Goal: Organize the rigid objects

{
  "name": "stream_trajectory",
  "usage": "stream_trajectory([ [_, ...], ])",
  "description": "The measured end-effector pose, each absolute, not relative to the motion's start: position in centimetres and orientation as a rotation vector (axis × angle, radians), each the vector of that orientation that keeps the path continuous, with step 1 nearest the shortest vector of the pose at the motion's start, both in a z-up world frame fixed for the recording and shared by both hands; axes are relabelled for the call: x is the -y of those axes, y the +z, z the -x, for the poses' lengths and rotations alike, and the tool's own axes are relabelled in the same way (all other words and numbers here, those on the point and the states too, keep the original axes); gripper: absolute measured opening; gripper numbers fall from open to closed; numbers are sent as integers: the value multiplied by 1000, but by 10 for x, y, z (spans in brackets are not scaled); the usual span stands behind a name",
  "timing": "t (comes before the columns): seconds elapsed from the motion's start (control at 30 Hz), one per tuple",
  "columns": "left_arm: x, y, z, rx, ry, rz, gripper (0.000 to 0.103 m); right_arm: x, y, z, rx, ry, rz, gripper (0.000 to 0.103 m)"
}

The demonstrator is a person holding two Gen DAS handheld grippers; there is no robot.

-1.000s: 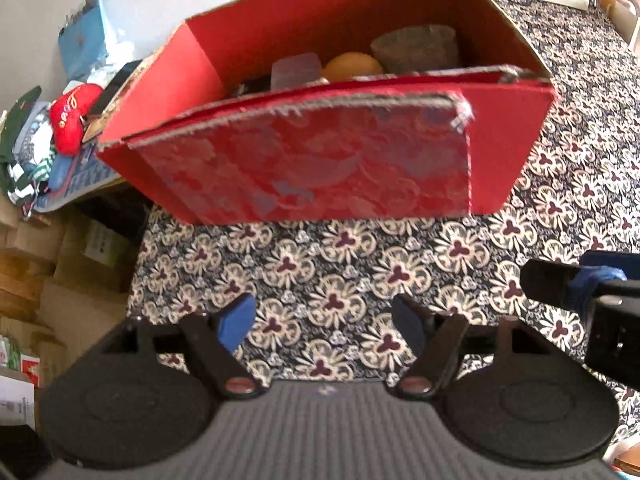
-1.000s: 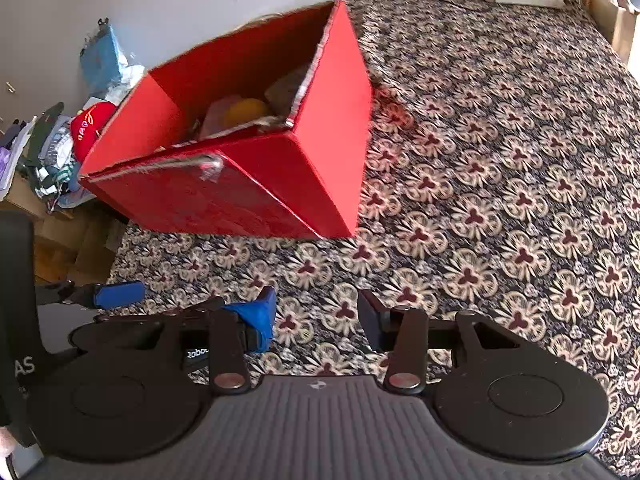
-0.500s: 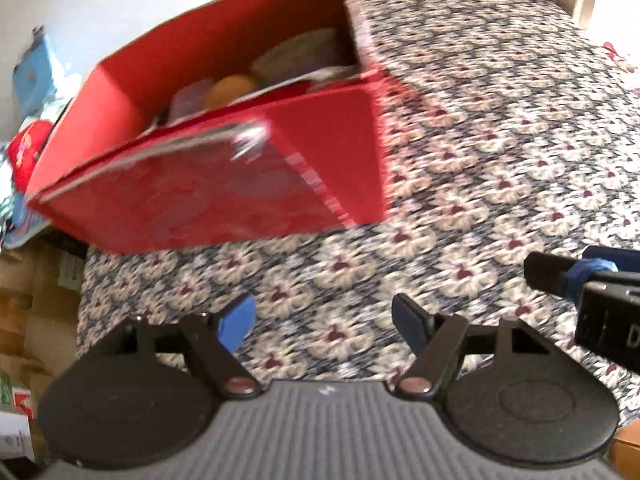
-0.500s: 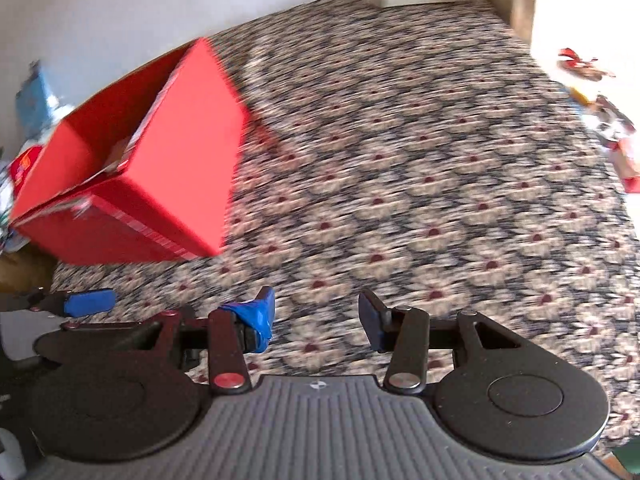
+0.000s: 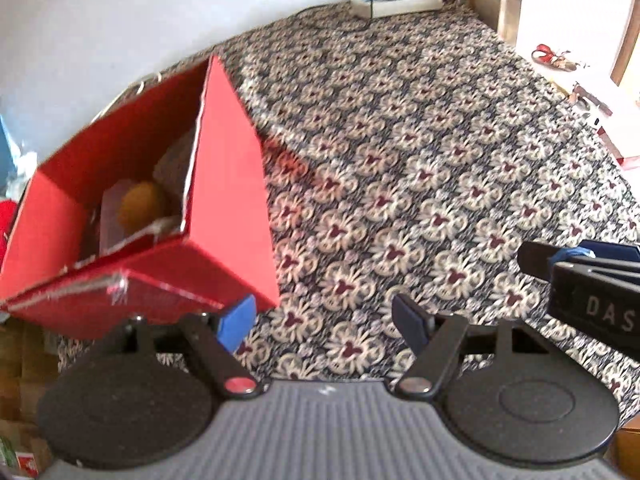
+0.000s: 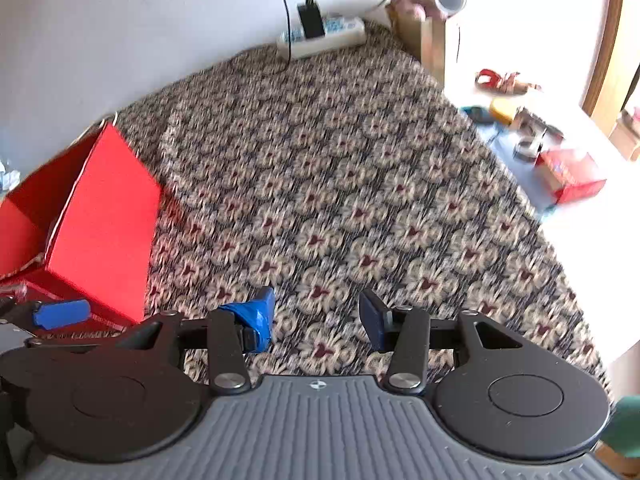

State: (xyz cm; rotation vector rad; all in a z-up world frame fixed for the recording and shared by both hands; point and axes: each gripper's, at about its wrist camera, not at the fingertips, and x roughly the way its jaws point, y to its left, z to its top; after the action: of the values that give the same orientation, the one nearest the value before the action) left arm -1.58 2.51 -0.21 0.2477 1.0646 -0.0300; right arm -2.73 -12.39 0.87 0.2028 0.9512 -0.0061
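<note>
Left wrist cam: left gripper (image 5: 324,320) spread, nothing btwn pads. Red cardboard box (image 5: 224,200) at left on the floral cloth (image 5: 440,184) already holds an orange round item (image 5: 142,204) plus others; looks like we're btwn picks. Right wrist cam: right gripper (image 6: 316,318) also spread, empty; next needs locating another rigid obj, maybe the clutter (image 6: 560,160) off the cloth's right edge.

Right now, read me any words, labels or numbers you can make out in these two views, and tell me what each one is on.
"DAS": white letters on the black body of the right gripper, cut off by the edge of the left wrist view, so the word may run on.
Red box: faint marks on its front flap, too blurred to read.
Small red carton beyond the patterned tablecloth: print too small and blurred to read.
Power strip: no legible text.
</note>
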Motion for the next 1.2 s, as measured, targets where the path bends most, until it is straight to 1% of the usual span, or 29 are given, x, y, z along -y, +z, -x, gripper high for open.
stream_trajectory([
  [0.27,-17,27,4,-985,-19,-239,75,132,28,17,-889,-1,-203,32],
  [0.67,-20,35,6,-964,32,-232,75,125,39,13,-850,29,-182,32],
  [0.87,-38,47,7,-933,67,-206,75,107,49,11,-825,56,-188,33],
  [1.2,-89,68,6,-898,92,-182,75,60,64,6,-804,60,-220,33],
])
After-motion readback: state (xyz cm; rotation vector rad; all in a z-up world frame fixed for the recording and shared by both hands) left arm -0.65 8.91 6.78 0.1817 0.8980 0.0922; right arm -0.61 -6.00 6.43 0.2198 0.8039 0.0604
